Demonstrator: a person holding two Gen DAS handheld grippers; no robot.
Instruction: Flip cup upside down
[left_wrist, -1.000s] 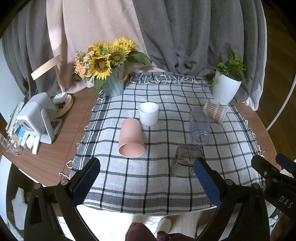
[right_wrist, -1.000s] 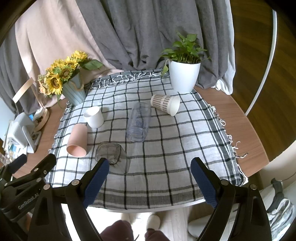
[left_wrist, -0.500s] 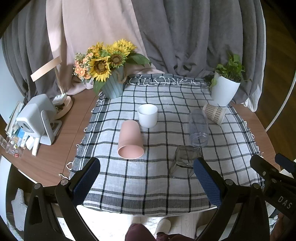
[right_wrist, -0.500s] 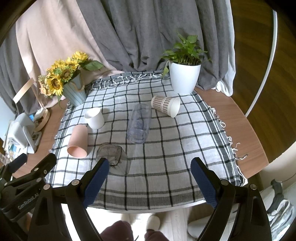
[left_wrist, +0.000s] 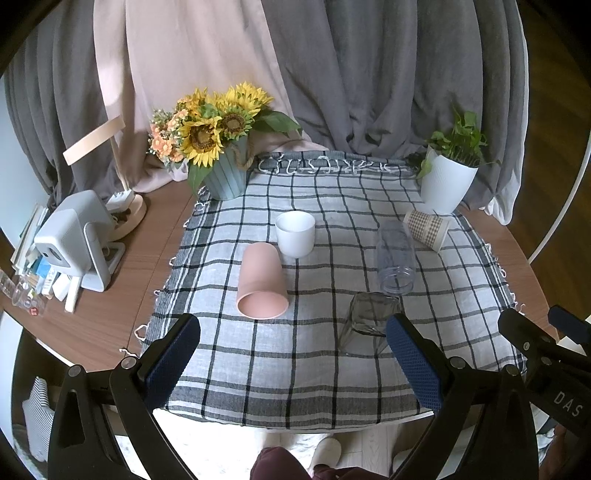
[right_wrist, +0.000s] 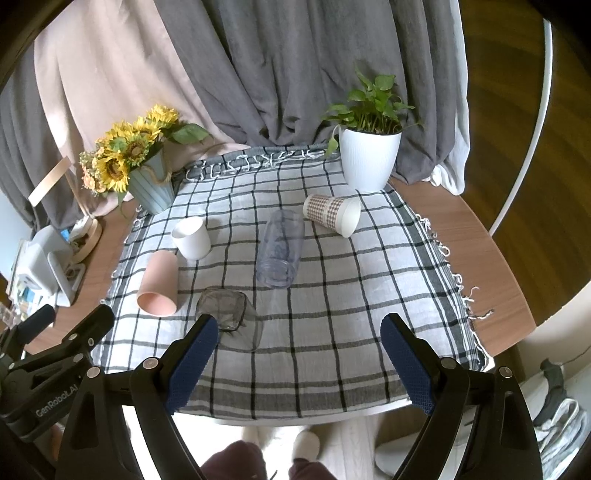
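Both the left tongs (left_wrist: 291, 363) and right tongs (right_wrist: 314, 363) are held wide and empty, short of the worktop's near edge. The upright white cup (left_wrist: 294, 234) stands mid-cloth; the pink cup (left_wrist: 261, 280) just beside it could be knocked and rolled during approach.

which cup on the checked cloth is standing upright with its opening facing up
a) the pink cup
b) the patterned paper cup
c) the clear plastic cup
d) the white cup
d: the white cup stands on its base with its rim up, while the pink cup, the patterned paper cup and the clear plastic cup all lie on their sides.
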